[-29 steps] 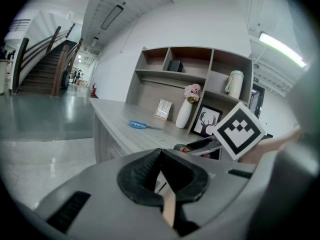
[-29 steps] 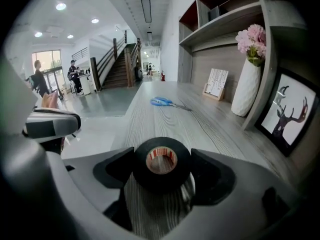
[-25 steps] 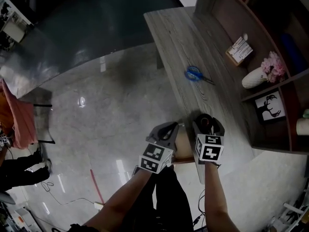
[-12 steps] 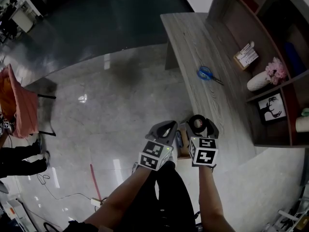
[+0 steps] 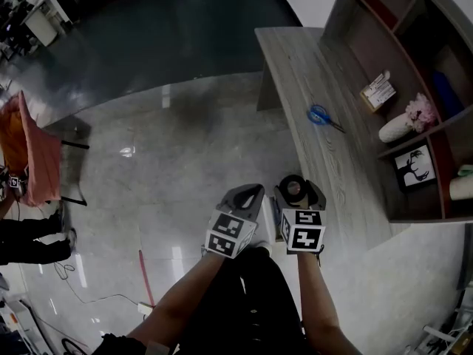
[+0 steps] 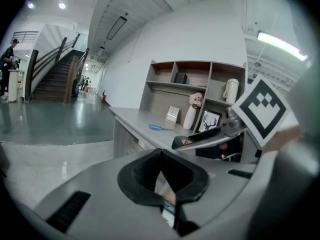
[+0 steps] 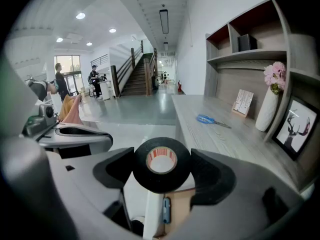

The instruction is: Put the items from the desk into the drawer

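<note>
The right gripper (image 5: 297, 192) has drawn back from the edge of the desk (image 5: 336, 165) since a second ago, carrying the black tape roll (image 7: 161, 164) out over the open drawer (image 7: 175, 208). The roll stands on edge between the fingers (image 7: 215, 176), clamped from both sides. Just beside it, the left gripper (image 6: 160, 156) has its jaws pressed together on nothing. Blue scissors (image 5: 319, 115) lie on the desk, well apart.

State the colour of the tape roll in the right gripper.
Black round tape roll, pale red-printed core; right gripper view shows it best.
</note>
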